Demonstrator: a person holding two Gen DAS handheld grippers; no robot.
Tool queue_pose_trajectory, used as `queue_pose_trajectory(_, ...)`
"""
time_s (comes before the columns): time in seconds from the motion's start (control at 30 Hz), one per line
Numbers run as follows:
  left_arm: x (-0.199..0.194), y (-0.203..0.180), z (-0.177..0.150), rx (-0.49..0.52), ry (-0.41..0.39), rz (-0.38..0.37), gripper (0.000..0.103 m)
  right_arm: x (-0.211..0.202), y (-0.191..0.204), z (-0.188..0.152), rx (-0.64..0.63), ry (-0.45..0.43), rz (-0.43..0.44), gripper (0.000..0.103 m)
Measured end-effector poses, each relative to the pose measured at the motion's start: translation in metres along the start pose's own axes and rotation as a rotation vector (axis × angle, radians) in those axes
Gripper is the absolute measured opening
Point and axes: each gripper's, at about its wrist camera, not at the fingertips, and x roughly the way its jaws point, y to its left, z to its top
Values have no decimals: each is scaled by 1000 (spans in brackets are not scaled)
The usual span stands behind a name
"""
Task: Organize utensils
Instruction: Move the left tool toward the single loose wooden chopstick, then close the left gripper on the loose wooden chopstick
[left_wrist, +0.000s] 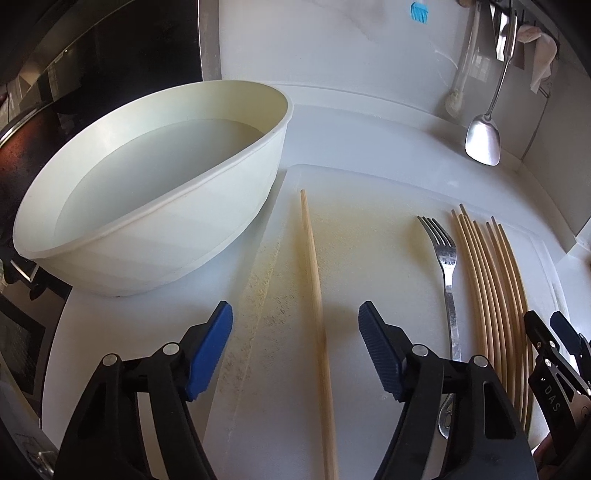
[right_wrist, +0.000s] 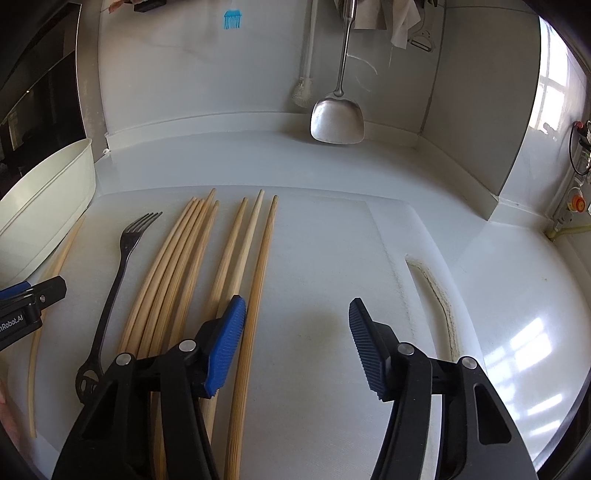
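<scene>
- Chopsticks (right_wrist: 177, 280) lie side by side on a white board (right_wrist: 325, 258) on the worktop (right_wrist: 517, 314), right of a fork (left_wrist: 447, 266)
- One chopstick (left_wrist: 314, 295) lies alone, left of the fork, near a bowl (left_wrist: 155, 229)
- Left gripper (left_wrist: 295, 347) hangs over that lone chopstick, jaws apart, pads clear of it
- Right gripper (right_wrist: 297, 339) is apart too, holding nothing; its left pad is over the rightmost chopsticks
- A spatula (right_wrist: 338, 122) hangs at the back wall
</scene>
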Motion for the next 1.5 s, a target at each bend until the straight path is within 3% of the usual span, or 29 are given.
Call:
queue_pose_trajectory(0.63, -12, -23, -6, 132, -108, 125, 64, 0, -2, -3, 5, 8, 16, 56)
queue_pose_trajectory(0.83, -6, -21, -2, 118, -83, 87, 64, 0, -2, -3, 3, 9, 18, 56)
queue_pose_trajectory(0.93, -3, -15, 2, 84, -56, 31, 58, 0, -1, -3, -3, 8, 16, 56)
queue_pose_trajectory(1.13, -3, -14, 4, 66, -32, -51, 36, 0, 0, -3, -5, 11, 14, 56)
queue_pose_trajectory(1.4, -3, -20, 3, 101, -37, -74, 13, -2, 8, -2, -43, 9, 55, 33)
queue_pose_trajectory(1.5, -2, -19, 7, 98, -18, -99, 10, -1, 9, -1, -40, 20, 91, 21)
